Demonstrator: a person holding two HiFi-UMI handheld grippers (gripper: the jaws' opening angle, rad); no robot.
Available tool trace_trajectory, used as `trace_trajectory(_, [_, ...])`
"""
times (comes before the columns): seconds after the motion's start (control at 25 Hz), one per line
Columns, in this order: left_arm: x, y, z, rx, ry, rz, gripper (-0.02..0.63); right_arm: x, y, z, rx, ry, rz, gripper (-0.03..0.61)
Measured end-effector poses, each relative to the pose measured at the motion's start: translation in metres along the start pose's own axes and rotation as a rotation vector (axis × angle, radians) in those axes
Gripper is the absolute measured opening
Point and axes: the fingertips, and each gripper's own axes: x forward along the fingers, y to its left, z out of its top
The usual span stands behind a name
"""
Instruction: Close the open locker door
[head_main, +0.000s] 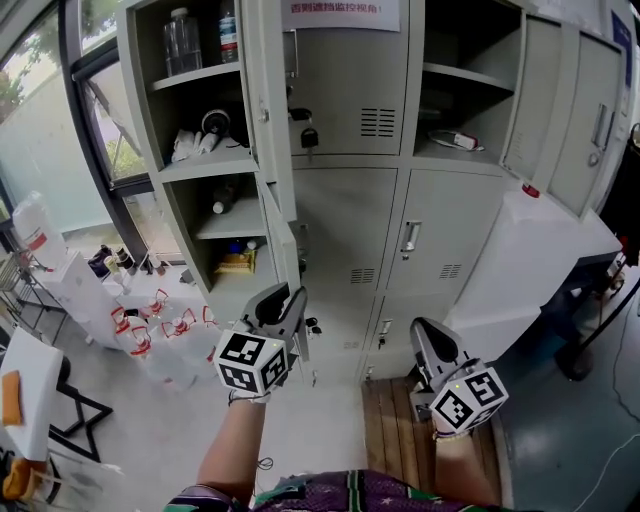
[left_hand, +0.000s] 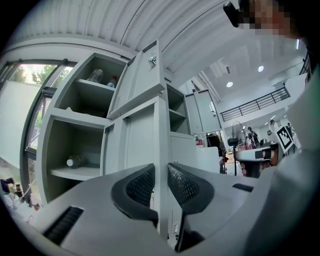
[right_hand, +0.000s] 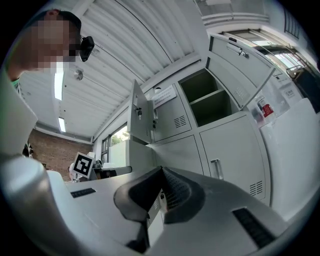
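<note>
- Left gripper (head_main: 285, 300) clamped on the free edge of the open locker door (head_main: 281, 240), one pad on each face.
- Door edge-on, swung out toward the person, long axis upright, running straight through the jaws.
- Open compartment (head_main: 195, 250) just left of the door; probably a leftward swing to shut it.
- Right gripper (head_main: 425, 335) pressed together, empty, low and well apart from the door.

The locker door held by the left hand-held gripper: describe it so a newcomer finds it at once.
On the grey locker bank, the left column stands open. The door is the lower of two swung out there, edge-on, the only one with the left hand-held gripper clamped on its edge.
</note>
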Motion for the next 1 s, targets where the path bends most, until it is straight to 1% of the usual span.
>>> trace_trajectory(0.2, [-0.010, 0.008, -0.001, -0.004, 0.006, 0.078, 0.095, 0.002, -0.003, -0.003, 0.001, 0.013, 0.044, 0.006])
trace_trajectory(0.36, [-0.018, 0.014, -0.002, -0.009, 0.017, 0.116, 0.096, 0.003, -0.008, -0.005, -0.008, 0.014, 0.077, 0.006])
trace_trajectory(0.56, [-0.030, 0.028, 0.002, -0.015, 0.022, 0.186, 0.096, 0.003, -0.019, -0.009, 0.045, 0.013, 0.094, 0.006])
trace_trajectory(0.72, [-0.041, 0.037, 0.000, -0.018, 0.028, 0.195, 0.097, 0.008, -0.014, -0.025, 0.060, 0.047, 0.101, 0.006])
trace_trajectory(0.88, [-0.054, 0.054, 0.003, -0.023, -0.003, 0.191, 0.097, 0.026, -0.003, -0.028, 0.063, 0.059, 0.088, 0.006])
trace_trajectory(1.0, [-0.063, 0.069, 0.003, -0.027, 0.000, 0.174, 0.097, 0.046, 0.012, -0.029, 0.065, 0.057, 0.082, 0.007])
